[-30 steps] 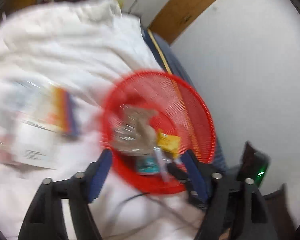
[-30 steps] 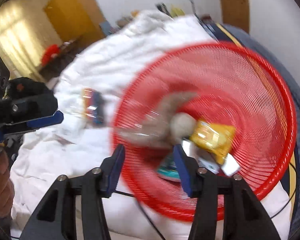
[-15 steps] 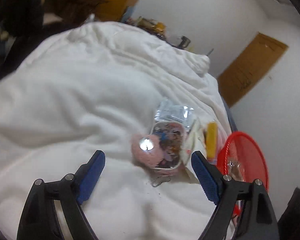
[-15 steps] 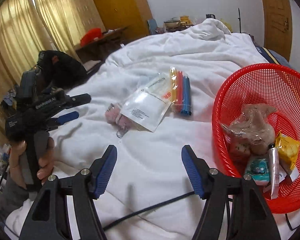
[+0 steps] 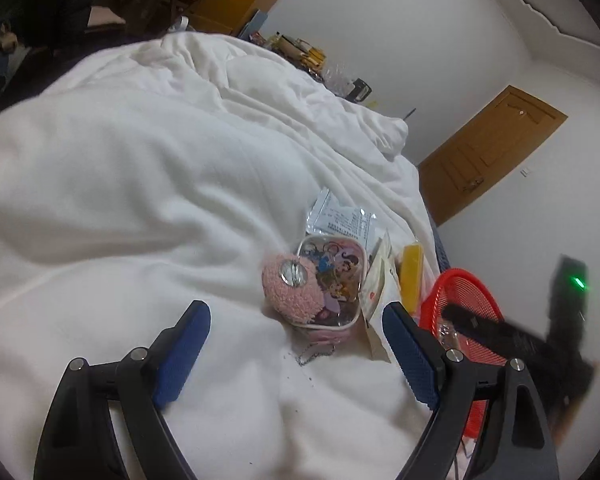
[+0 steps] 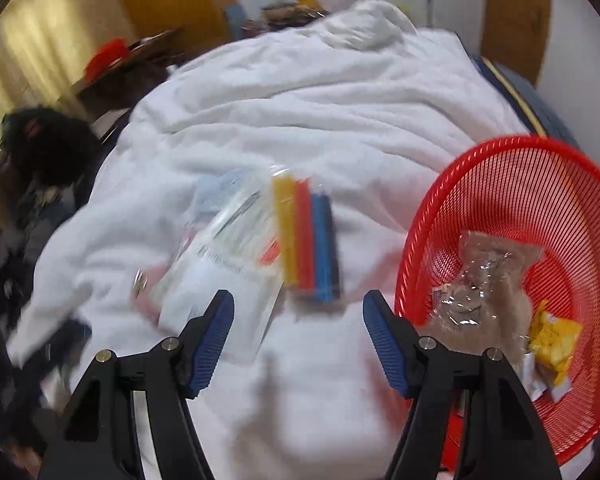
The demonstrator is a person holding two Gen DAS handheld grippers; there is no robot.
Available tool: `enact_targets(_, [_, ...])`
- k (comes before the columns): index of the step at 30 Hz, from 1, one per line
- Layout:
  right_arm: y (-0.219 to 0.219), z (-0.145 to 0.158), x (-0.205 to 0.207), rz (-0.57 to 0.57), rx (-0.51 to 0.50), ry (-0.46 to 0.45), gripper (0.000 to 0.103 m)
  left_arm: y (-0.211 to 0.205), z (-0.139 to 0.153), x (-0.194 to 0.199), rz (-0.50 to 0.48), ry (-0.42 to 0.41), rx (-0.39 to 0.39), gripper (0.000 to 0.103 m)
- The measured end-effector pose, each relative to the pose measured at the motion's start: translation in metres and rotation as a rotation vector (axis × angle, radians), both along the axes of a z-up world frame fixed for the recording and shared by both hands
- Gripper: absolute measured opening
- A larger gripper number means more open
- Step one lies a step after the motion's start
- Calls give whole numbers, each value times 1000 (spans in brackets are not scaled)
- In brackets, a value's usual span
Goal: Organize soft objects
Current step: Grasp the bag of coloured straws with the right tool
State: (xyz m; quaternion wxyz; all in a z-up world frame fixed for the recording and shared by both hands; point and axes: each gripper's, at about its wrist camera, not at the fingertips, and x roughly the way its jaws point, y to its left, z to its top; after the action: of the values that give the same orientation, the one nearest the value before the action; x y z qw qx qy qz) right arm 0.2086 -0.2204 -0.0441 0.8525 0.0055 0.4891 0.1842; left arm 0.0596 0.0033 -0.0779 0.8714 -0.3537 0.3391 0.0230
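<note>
Left gripper [image 5: 296, 354] jaws wide, nothing between, over white duvet [image 5: 140, 200]; pink pouch [image 5: 316, 292] with fluffy pompom [image 5: 290, 288] ahead at 12 o'clock. Right gripper [image 6: 298, 330] jaws wide, empty; coloured-strip packet [image 6: 308, 240] at 12 o'clock, clear packet [image 6: 228, 264] at 11, red basket [image 6: 520, 200] holding wrapped items at 2 o'clock

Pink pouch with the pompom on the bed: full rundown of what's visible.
The pouch is small, pink-trimmed, with a clear glossy front showing cartoon figures. A fluffy pink pompom with a metal ring rests against its front; a thin chain trails below. It lies on the white duvet, its far edge overlapping a flat white packet. No gripper touches it.
</note>
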Motion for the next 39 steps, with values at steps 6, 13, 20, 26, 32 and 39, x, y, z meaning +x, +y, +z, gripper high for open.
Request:
enact_targets(6, [15,-15,27,-43,-48,8,66,-7,2,-3,-31,-15,31,94])
enact_targets(13, [22,-38,42,-93,-58,29,44,-9,-1,-5,-38,-8,30,94])
enact_targets(20, [14,-30,12,-40,-32,-9,31,-16,-5,0,-47,30,46,94])
enact_targets(26, [-4,-22,-12,2,38,-34,29,-27,2,1,-64,35,95,94])
enact_targets(32, [-9,-55,-2,-37,105,23,29,-29,3,3,-65,47,112,95])
enact_targets(39, [-2,-61,-7,-39,56,-9,24,-33,7,3,-71,42,135,95])
